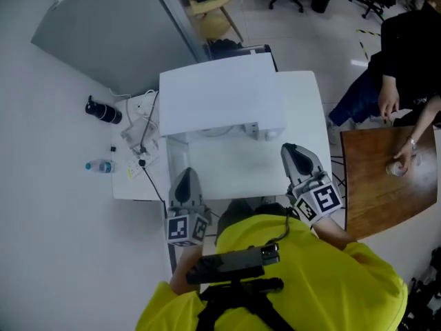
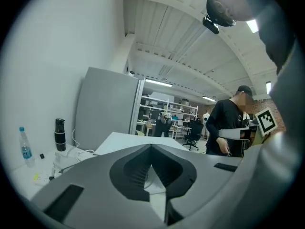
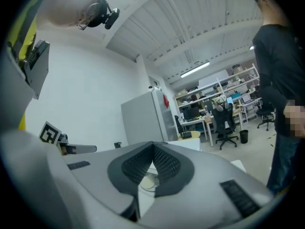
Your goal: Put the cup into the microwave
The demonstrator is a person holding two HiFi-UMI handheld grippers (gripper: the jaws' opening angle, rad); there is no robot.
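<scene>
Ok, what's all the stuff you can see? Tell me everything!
microwave: one, white, middle of white table
white table: one, white, under microwave
flask: one, black, left of microwave
water bottle: one, clear, blue cap, nearer than flask
cables: a tangle, white and black, beside microwave's left
brown table: one, brown, right side
other person: one, dark clothes, by brown table
cup: one, clear, on brown table, beside other person
left gripper: one, grey, shut, empty, before microwave
right gripper: one, grey, shut, empty, before microwave
yellow shirt: one, yellow, wearer's, bottom
</scene>
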